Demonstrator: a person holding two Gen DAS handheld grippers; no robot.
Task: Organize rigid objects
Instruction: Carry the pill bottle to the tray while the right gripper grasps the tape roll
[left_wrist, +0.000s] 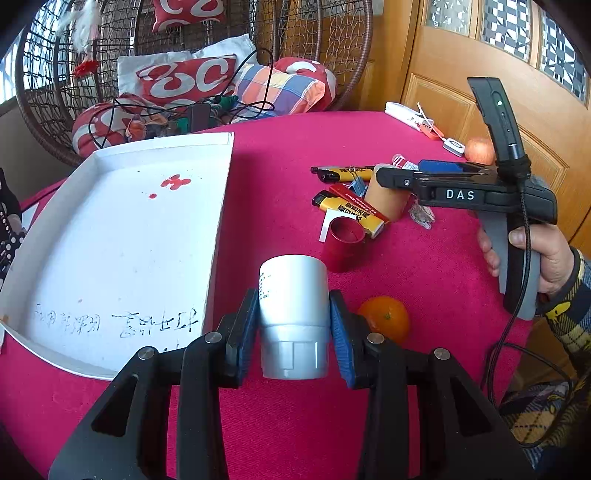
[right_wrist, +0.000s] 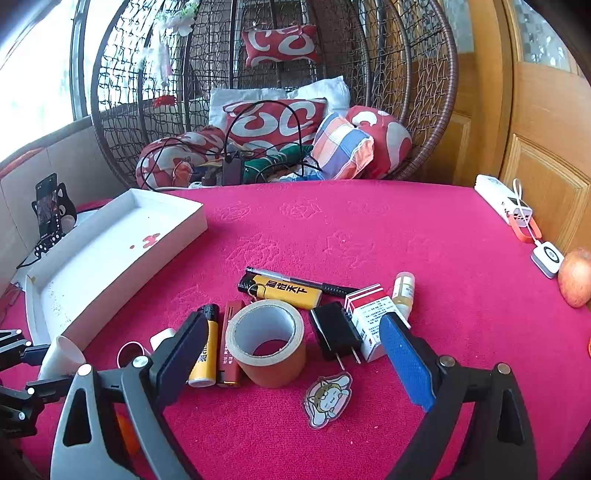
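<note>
The silver plastic cup-shaped cap (left_wrist: 293, 314) sits clamped in the left gripper (left_wrist: 293, 328) beside the white cardboard tray (left_wrist: 218, 206), apparently still empty. The right gripper (right_wrist: 295, 354) gapes wide, holding nothing, over the brown tape roll (right_wrist: 267, 341) (clutter remains unsorted).

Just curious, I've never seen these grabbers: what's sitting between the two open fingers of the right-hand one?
In the right wrist view, the right gripper stands open around a roll of brown tape, with a black plug beside it. Nothing is gripped.

Apple (right_wrist: 576, 277) cut by frame edge, tray handwriting (left_wrist: 155, 321) unreadable, mandarin (left_wrist: 386, 319) partly hidden
</note>
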